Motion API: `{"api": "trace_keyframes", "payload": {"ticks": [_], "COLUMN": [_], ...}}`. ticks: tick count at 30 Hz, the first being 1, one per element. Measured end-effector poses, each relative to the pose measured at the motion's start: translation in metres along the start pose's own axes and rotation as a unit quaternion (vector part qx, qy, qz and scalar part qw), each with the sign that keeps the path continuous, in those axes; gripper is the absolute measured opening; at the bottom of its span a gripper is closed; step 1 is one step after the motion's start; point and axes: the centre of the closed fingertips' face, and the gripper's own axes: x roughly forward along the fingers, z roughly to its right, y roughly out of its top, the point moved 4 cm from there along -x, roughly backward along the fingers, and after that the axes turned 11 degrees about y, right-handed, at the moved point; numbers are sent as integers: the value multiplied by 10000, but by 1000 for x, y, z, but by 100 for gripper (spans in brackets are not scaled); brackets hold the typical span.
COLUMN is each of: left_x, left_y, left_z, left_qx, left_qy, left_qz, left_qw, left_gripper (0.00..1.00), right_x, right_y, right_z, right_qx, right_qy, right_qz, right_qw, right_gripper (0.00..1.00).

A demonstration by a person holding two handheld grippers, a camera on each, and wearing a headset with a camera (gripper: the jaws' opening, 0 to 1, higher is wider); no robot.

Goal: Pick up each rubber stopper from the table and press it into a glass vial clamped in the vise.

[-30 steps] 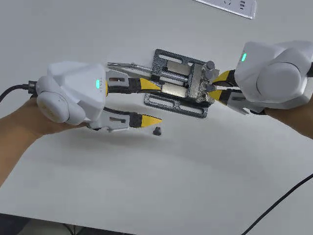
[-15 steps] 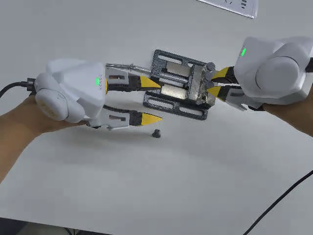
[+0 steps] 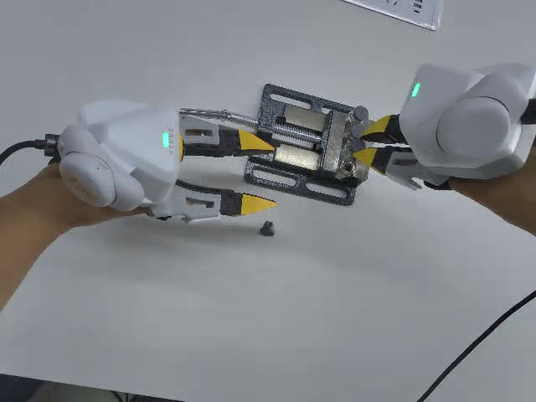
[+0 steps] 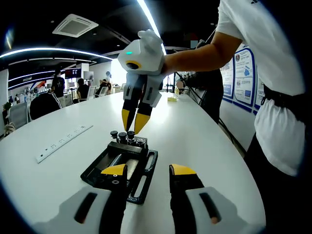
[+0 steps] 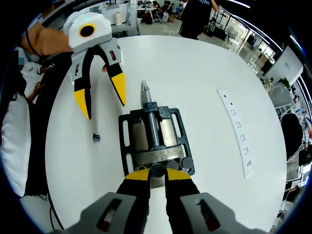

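A dark metal vise (image 3: pixel 293 138) lies on the white table and clamps several glass vials (image 5: pixel 171 165) capped with dark stoppers at its right end. My right gripper (image 3: pixel 366 141) is at those vial tops, jaws shut on a rubber stopper (image 5: pixel 157 170) that sits on a vial. In the left gripper view the right gripper (image 4: pixel 134 126) points down onto the vials (image 4: pixel 127 136). One loose rubber stopper (image 3: pixel 267 228) lies on the table just in front of the vise. My left gripper (image 3: pixel 266 172) hovers open left of the vise, its lower jaw close above the loose stopper (image 5: pixel 96 138).
The vise's screw handle (image 3: pixel 213 111) sticks out to the left, under the left gripper's upper jaw. A white power strip (image 3: pixel 394 10) lies at the table's far edge. A black cable (image 3: pixel 477 343) crosses the near right corner. People stand beside the table.
My right gripper's jaws have drawn closer together at the vial tops and shifted slightly along the vise. The left gripper and loose stopper have stayed put.
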Motion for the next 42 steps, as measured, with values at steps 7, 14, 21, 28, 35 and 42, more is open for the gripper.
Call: {"api": "trace_keyframes", "payload": {"ticks": [7, 14, 21, 28, 35, 42], "left_x": [0, 0, 1, 1, 1, 1], "left_y": [-1, -1, -1, -1, -1, -1], "left_z": [0, -1, -1, -1, -1, 0], "left_qx": [-12, -15, -4, -4, -4, 0], "left_qy": [14, 14, 4, 3, 8, 12], "left_qz": [-2, -10, -15, -16, -13, -13], "left_qw": [10000, 10000, 10000, 10000, 10000, 10000], "left_gripper": [32, 32, 32, 32, 32, 32], "right_x": [2, 1, 2, 2, 1, 2], "right_y": [1, 2, -2, -2, -2, -2], "right_z": [0, 1, 1, 1, 0, 0], "right_qx": [-2, 102, 161, 154, 127, 113], "right_qy": [16, 40, 64, 66, 62, 72], "right_qz": [2, 146, 137, 127, 98, 67], "right_qw": [10000, 9998, 9998, 9998, 9999, 9999], "right_gripper": [10, 10, 11, 11, 10, 11]}}
